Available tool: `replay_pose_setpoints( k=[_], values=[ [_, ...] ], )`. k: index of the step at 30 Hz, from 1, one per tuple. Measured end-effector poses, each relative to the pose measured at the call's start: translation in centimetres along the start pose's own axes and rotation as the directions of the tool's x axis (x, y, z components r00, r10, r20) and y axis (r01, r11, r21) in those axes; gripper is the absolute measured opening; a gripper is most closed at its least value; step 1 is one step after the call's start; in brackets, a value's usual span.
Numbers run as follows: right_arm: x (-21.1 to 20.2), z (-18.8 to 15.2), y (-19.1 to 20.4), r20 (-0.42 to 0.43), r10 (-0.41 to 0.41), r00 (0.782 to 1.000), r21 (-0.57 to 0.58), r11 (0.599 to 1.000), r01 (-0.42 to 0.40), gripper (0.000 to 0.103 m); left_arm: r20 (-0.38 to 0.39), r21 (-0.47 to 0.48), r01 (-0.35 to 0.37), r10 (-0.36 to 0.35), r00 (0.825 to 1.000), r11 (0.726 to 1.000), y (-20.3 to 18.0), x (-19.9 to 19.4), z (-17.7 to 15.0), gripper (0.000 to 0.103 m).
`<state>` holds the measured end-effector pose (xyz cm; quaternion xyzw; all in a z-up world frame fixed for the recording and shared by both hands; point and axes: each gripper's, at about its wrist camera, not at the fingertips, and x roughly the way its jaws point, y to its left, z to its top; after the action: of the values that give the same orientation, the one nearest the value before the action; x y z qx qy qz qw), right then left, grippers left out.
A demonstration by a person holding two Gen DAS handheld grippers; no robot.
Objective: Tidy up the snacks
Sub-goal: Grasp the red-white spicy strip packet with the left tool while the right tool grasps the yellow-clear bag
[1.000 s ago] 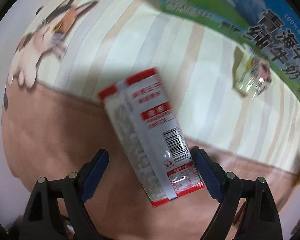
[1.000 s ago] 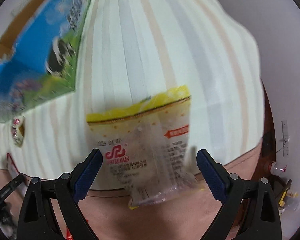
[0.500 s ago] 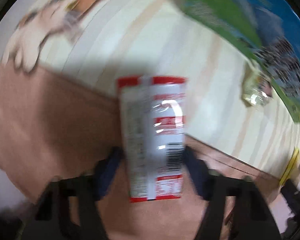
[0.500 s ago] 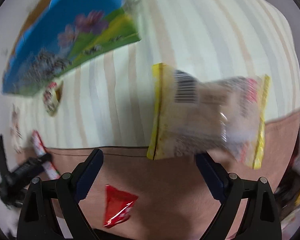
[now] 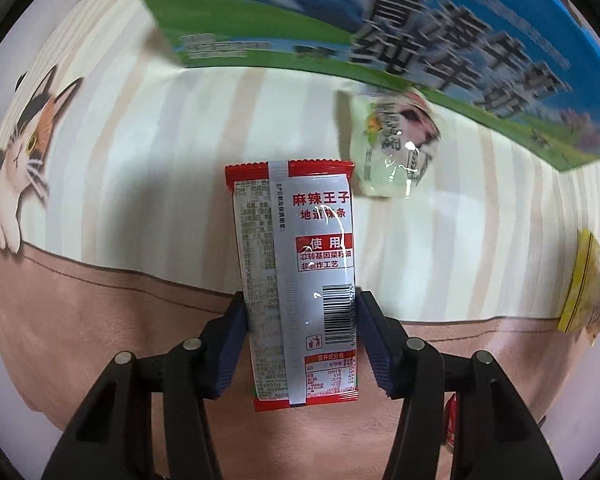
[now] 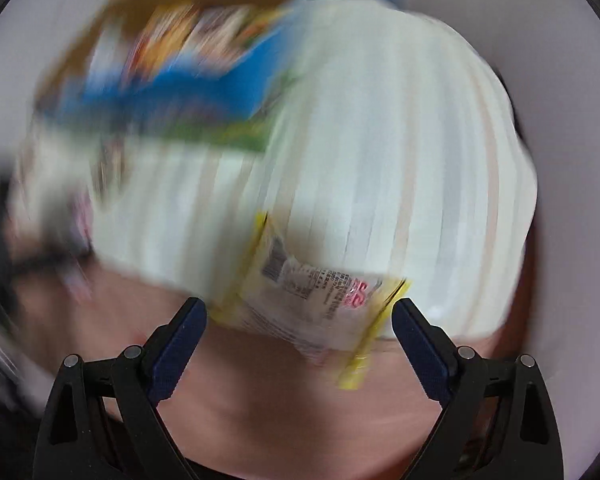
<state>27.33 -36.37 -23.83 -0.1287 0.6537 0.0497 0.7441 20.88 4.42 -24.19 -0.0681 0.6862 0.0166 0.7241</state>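
Right, left gripper (image 5: 300,344) is clamped on the red pack (image 5: 296,276), low on the cloth (image 5: 172,152) below the box (image 5: 380,20): lift straight, keep the pinch square so it can't slip. Right gripper (image 6: 300,332) is spread wide over the yellow pack (image 6: 312,304) lying skewed at the cloth's edge; view is blurred, so steady and align before closing.

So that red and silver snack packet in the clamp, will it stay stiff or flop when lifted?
The red and silver packet is thin glossy film, so it probably bends past the left gripper. The glare suggests a slippery surface. It looks flat and slim, so likely light.
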Motion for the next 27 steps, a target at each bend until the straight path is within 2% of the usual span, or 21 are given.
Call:
replay_pose_setpoints(
  k=[2,3,4,6,8,9,10,11,12,14,16,17,18,20,22,25,27],
  values=[
    [1.3,0.5,2.3,-0.058,-0.099,0.993,-0.186,0.979,0.087,0.096,-0.002,0.005,-0.003,0.003,1.000,1.000,-0.9,0.1,1.0,0.052],
    [2.5,0.4,3.7,-0.091,-0.160,0.983,-0.299,0.946,0.126,0.096,-0.004,0.006,-0.003,0.003,1.000,1.000,-1.4,0.1,0.9,0.052],
    [3.2,0.4,4.6,-0.099,-0.193,0.976,-0.356,0.923,0.147,0.096,-0.005,0.007,-0.005,0.005,1.000,1.000,-2.5,0.1,0.7,0.052],
    [4.8,0.2,6.3,-0.096,-0.284,0.954,-0.484,0.851,0.204,0.096,-0.006,0.010,-0.008,0.008,1.000,1.000,-3.4,-0.5,-0.6,0.052],
    [6.0,0.5,7.2,-0.082,-0.330,0.940,-0.542,0.806,0.236,0.096,-0.008,0.010,-0.007,0.007,1.000,1.000,-5.0,0.1,-0.6,0.052],
    [6.6,0.7,7.4,-0.090,-0.328,0.941,-0.555,0.800,0.226,0.096,-0.009,0.009,-0.006,0.006,1.000,1.000,-4.8,0.4,-1.0,0.052],
    [7.0,1.1,7.5,-0.110,-0.313,0.944,-0.543,0.814,0.207,0.095,-0.010,0.008,-0.004,0.004,1.000,1.000,-3.5,0.4,-0.3,0.052],
    [7.2,1.5,7.2,-0.132,-0.293,0.947,-0.514,0.837,0.188,0.093,-0.011,0.007,-0.002,0.002,1.000,1.000,-3.2,0.4,-0.2,0.052],
    [7.3,1.9,6.9,-0.157,-0.262,0.952,-0.475,0.865,0.159,0.084,-0.011,0.003,0.001,-0.001,1.000,1.000,-2.8,0.2,-0.1,0.052],
    [7.2,3.1,5.2,-0.216,-0.120,0.969,-0.306,0.951,0.050,0.077,-0.012,0.000,0.004,-0.004,1.000,1.000,-1.3,0.5,1.1,0.052],
    [7.2,3.5,3.5,-0.236,-0.015,0.972,-0.152,0.988,-0.022,0.074,-0.011,0.000,0.006,-0.006,1.000,1.000,0.0,0.4,1.2,0.052],
    [7.3,3.6,2.0,-0.238,0.069,0.969,-0.016,0.997,-0.075,0.073,-0.009,0.002,0.005,-0.005,1.000,1.000,0.2,0.4,1.1,0.052],
    [7.4,3.5,1.1,-0.233,0.129,0.964,0.070,0.991,-0.115,0.073,-0.006,0.004,0.003,-0.003,1.000,1.000,0.5,0.5,1.0,0.052],
    [7.8,2.8,-0.7,-0.198,0.261,0.945,0.263,0.943,-0.205,0.073,-0.004,0.005,0.001,-0.001,1.000,1.000,0.9,0.9,1.0,0.053],
    [7.9,2.3,-1.5,-0.167,0.287,0.943,0.325,0.919,-0.222,0.074,-0.003,0.004,-0.002,0.002,1.000,1.000,1.1,1.1,0.9,0.054],
    [7.6,2.2,-1.9,-0.125,0.284,0.951,0.362,0.905,-0.223,0.074,-0.007,0.000,-0.005,0.005,1.000,1.000,1.4,1.5,1.0,0.054],
    [7.5,1.9,-2.1,-0.120,0.297,0.947,0.378,0.896,-0.233,0.079,-0.013,0.001,-0.009,0.009,1.000,1.000,1.5,1.8,1.1,0.054]
  ],
)
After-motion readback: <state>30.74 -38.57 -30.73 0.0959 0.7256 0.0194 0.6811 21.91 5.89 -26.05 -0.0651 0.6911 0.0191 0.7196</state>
